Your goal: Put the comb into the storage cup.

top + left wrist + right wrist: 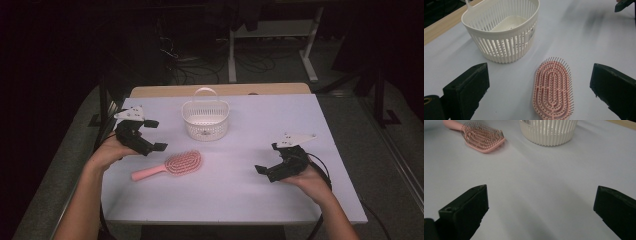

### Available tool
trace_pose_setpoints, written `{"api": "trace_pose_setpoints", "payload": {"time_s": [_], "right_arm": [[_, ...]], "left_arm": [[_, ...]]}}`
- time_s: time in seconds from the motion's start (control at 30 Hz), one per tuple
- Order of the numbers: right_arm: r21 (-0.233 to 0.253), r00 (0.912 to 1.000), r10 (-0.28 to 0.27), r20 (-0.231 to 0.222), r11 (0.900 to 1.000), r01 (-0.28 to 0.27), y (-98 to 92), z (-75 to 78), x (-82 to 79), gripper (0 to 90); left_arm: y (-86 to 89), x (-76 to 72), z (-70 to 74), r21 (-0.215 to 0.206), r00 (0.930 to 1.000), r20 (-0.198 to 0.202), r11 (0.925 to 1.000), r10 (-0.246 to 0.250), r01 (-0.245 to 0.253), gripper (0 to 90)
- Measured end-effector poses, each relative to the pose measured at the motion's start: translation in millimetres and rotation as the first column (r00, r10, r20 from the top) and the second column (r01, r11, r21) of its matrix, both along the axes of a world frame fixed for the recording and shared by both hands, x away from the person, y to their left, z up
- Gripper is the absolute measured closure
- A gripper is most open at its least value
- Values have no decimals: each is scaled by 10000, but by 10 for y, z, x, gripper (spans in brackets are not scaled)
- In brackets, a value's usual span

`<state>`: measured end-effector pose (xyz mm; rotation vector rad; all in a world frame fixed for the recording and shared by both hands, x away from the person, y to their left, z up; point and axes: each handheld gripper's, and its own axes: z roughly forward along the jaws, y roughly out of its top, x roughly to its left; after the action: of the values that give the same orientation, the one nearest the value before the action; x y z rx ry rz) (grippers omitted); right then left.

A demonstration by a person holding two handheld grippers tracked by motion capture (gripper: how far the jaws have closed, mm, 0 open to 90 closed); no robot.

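Pink hairbrush flat on the desk, bristles up, handle pointing toward the person's left, left of centre. White slotted basket sits just behind it, apart, handle upright, nothing visible inside. Left gripper hovers beside the brush's handle end, jaws wide, holding nothing; left gripper view has the brush head between the jaws, not touched. Right gripper well apart on the far side, above bare desk, jaws wide, holding nothing.
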<state>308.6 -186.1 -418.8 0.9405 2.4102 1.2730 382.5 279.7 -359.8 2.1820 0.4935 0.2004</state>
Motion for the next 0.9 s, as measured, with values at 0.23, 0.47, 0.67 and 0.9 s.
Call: {"api": "trace_pose_setpoints", "payload": {"time_s": [0.23,0.47,0.67,0.9], "right_arm": [[-2,10000,-21,-76,10000,21,-17,-15,-4,0],[-11,10000,25,-73,10000,-25,-13,-13,-7,0],[7,10000,17,-72,10000,-17,-10,-8,-9,0],[28,10000,43,-37,10000,-43,-11,-5,-8,0]], "left_arm": [[-8,-11,1,248,10000,16,9997,-73,73,23],[-23,-17,-10,473,9999,-8,9988,-115,115,23],[-36,-25,-21,718,9997,-55,9972,-220,224,24],[-75,-34,-53,1207,9993,-125,9920,-354,367,24]]}}
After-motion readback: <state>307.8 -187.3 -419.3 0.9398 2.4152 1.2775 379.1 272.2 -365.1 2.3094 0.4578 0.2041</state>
